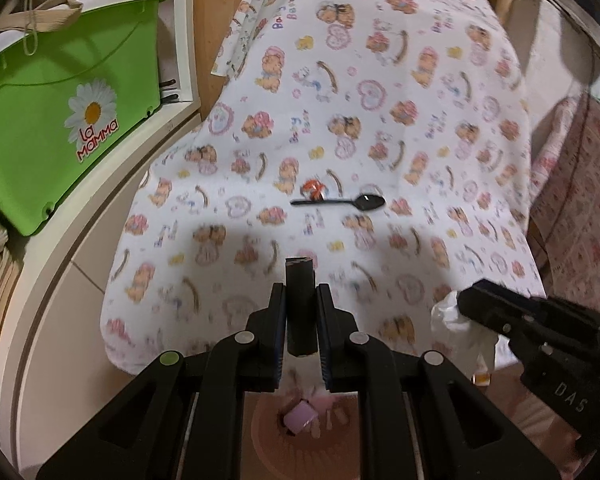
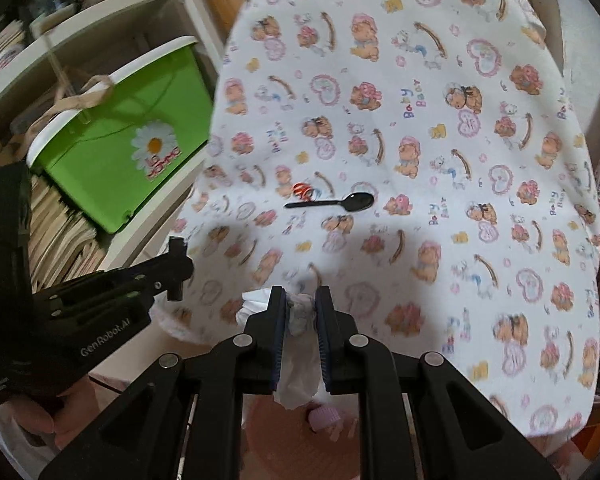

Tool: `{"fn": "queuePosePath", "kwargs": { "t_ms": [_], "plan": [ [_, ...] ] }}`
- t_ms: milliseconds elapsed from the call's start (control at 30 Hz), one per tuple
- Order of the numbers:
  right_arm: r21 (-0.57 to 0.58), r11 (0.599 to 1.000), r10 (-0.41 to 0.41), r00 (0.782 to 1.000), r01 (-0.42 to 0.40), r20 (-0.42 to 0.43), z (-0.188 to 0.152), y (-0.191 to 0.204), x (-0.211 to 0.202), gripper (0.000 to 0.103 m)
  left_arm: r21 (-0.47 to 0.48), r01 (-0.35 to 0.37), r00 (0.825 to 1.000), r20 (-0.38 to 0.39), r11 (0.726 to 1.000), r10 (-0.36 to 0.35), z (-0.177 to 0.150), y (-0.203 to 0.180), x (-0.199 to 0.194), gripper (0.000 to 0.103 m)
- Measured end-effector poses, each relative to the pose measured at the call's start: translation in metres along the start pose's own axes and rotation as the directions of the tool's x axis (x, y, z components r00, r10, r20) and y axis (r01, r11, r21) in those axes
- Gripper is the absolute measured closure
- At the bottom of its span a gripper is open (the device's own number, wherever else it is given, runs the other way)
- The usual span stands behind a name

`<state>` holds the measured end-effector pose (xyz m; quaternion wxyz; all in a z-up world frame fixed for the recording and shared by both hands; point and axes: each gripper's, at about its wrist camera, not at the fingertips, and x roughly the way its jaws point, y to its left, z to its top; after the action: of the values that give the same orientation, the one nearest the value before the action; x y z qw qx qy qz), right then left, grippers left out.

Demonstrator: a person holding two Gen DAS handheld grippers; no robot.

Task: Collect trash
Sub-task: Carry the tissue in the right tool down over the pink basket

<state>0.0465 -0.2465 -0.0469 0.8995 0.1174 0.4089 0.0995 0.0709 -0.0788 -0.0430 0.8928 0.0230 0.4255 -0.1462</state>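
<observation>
Trash sits in both tools: a dark brown hexagonal stick (image 1: 299, 308) is clamped upright between the pads of the left tool (image 1: 300, 300), and a crumpled white tissue (image 2: 298, 354) is pinched in the right tool (image 2: 300, 300), hanging below its fingers. Both are raised over the near edge of the surface (image 2: 440, 92), which is draped in a white cloth printed with bears and hearts. Further in on that cloth lies a black plastic spoon (image 1: 342, 201), handle pointing left — a small red-and-white wrapper (image 1: 314, 189) is just beside the handle, on its far side. Left of the surface stands a white shelf unit (image 1: 80, 232) holding a tilted green plastic bin with a daisy sticker (image 1: 64, 112). Below the near edge, a round terracotta-coloured basket (image 1: 300, 440) holds pinkish bits.
</observation>
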Motion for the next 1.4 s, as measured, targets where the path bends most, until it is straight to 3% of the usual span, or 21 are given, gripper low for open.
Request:
{"fn": "queuePosePath", "kwargs": {
  "t_ms": [167, 367, 467, 567, 833, 1033, 1167, 1267, 1333, 1400],
  "plan": [
    [-0.024, 1.0, 0.01, 1.0, -0.01, -0.006, -0.024, 0.01, -0.021, 0.087, 0.001, 0.016, 1.0, -0.012, 1.0, -0.016, -0.025, 0.0, -0.016, 0.089],
    [-0.043, 0.999, 0.023, 0.998, -0.025, -0.061, -0.05, 0.019, -0.024, 0.087, 0.008, 0.036, 0.993, -0.112, 0.999, -0.035, -0.05, -0.003, -0.006, 0.089],
    [-0.068, 0.998, 0.009, 0.993, -0.017, -0.116, -0.061, 0.024, -0.01, 0.087, 0.069, 0.014, 0.977, -0.215, 0.998, 0.001, -0.061, -0.012, 0.016, 0.089],
    [-0.087, 0.996, -0.004, 0.975, -0.016, -0.221, -0.073, 0.026, 0.016, 0.086, 0.052, 0.015, 0.966, -0.258, 0.999, -0.002, -0.067, -0.01, 0.026, 0.089],
    [-0.098, 0.994, -0.073, 0.951, 0.045, -0.3, -0.09, 0.017, 0.044, 0.086, 0.039, 0.022, 0.945, -0.326, 0.999, -0.009, -0.078, -0.007, 0.047, 0.089],
    [-0.104, 0.99, -0.121, 0.928, 0.09, -0.351, -0.103, 0.007, 0.067, 0.086, 0.106, -0.042, 0.932, -0.355, 0.994, 0.077, -0.094, -0.012, 0.068, 0.089],
    [-0.104, 0.988, -0.142, 0.912, 0.11, -0.385, -0.114, 0.0, 0.083, 0.086, 0.088, -0.018, 0.92, -0.39, 0.996, 0.051, -0.106, -0.007, 0.084, 0.089],
    [-0.088, 0.99, -0.135, 0.905, 0.109, -0.403, -0.122, -0.005, 0.095, 0.086, 0.123, -0.016, 0.923, -0.381, 0.992, 0.062, -0.117, -0.006, 0.095, 0.088],
    [-0.061, 0.993, -0.12, 0.906, 0.104, -0.405, -0.128, -0.008, 0.103, 0.086, 0.142, 0.008, 0.914, -0.404, 0.99, 0.051, -0.126, -0.004, 0.106, 0.088],
    [-0.041, 0.993, -0.121, 0.9, 0.115, -0.419, -0.135, -0.011, 0.112, 0.086, 0.137, -0.024, 0.907, -0.413, 0.99, 0.079, -0.135, 0.002, 0.114, 0.088]
  ]
}}
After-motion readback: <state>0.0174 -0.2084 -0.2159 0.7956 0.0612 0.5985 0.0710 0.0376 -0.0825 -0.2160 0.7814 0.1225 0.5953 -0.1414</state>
